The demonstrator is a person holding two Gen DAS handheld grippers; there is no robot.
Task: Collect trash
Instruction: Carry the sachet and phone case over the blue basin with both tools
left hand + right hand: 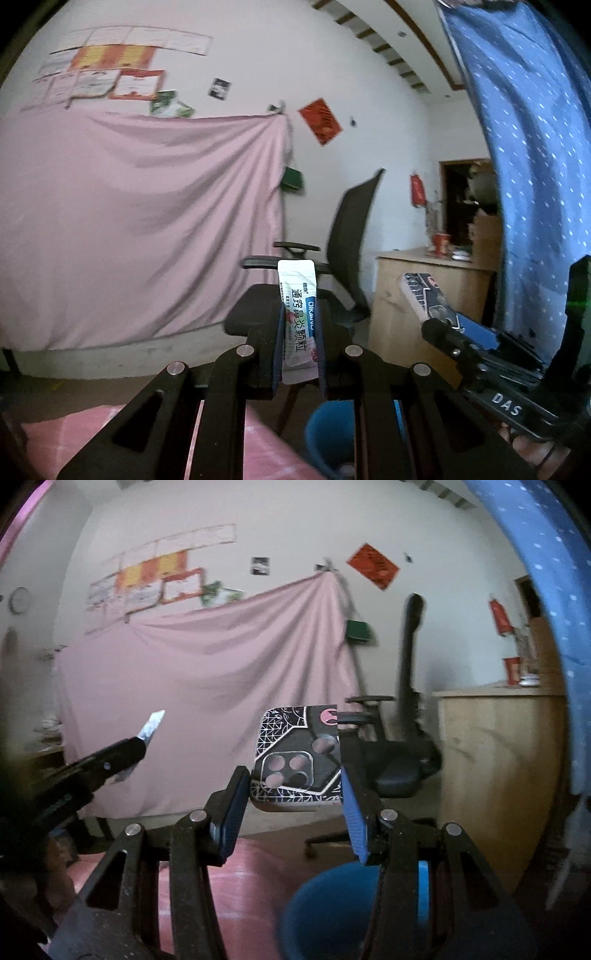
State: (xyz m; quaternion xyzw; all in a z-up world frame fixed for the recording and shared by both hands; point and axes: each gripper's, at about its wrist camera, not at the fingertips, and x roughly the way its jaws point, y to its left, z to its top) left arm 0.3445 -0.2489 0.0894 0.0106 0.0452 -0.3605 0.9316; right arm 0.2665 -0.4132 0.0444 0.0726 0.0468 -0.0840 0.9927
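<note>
My left gripper (299,314) is shut on a white sachet (297,288) with printed text, which stands upright between the pads and pokes out above the fingertips. The right gripper (291,779) clamps a black patterned phone case (295,753) with camera cut-outs by its two side edges. Both grippers are held level in the air, side by side. In the right wrist view the left gripper (140,742) reaches in from the left, the sachet (152,723) at its tip. A blue bin (328,435) (332,904) sits low, below the grippers.
A pink cloth surface (251,867) lies below, left of the bin. Ahead are a black office chair (351,236), a wooden cabinet (406,295) with a red cup, and a pink sheet (129,221) on the wall. A blue dotted curtain (535,147) hangs at the right.
</note>
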